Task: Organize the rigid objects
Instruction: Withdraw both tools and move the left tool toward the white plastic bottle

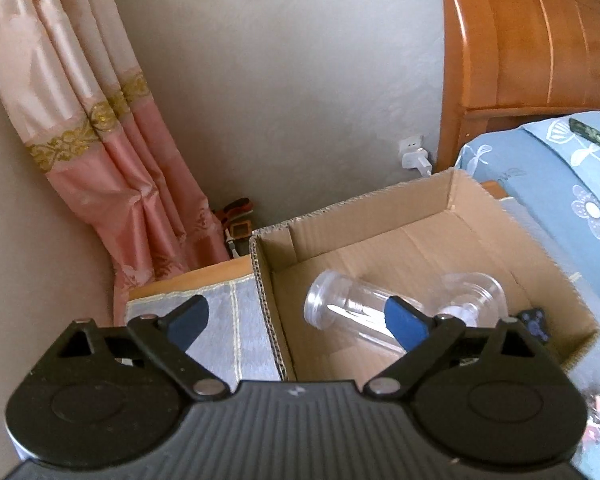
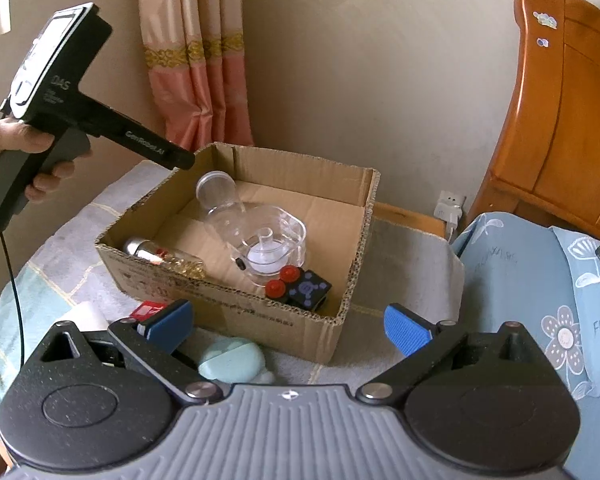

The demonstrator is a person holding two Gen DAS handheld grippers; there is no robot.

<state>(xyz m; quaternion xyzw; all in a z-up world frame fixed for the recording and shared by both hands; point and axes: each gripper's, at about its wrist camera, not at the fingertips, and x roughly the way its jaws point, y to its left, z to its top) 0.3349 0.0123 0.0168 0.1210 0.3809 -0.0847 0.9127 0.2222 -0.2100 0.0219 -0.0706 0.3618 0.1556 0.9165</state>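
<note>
Cardboard box (image 2: 236, 304), mid-frame, already holds a small bottle (image 2: 160, 258), clear jar (image 2: 220, 194) and black cube (image 2: 310, 290). Lower left, a red packet (image 2: 148, 310) and mint case (image 2: 232, 360) remain outside. Left gripper (image 1: 296, 320) and right gripper (image 2: 288, 326) are both spread, empty.

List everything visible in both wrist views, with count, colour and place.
cardboard box: one, brown, open, on the cloth-covered table
clear jar: one, transparent, lying in the box
clear lidded container: one, transparent, in the box
small glass bottle: one, clear with gold contents, at the box's near-left wall
black block: one, purple pattern and two red knobs, box's near-right corner
mint round object: one, on the table before the box
red packet: one, beside the box
curtain: pink, left
headboard: wooden, right
left gripper: jaws open, over the box
right gripper: jaws open, empty
</note>
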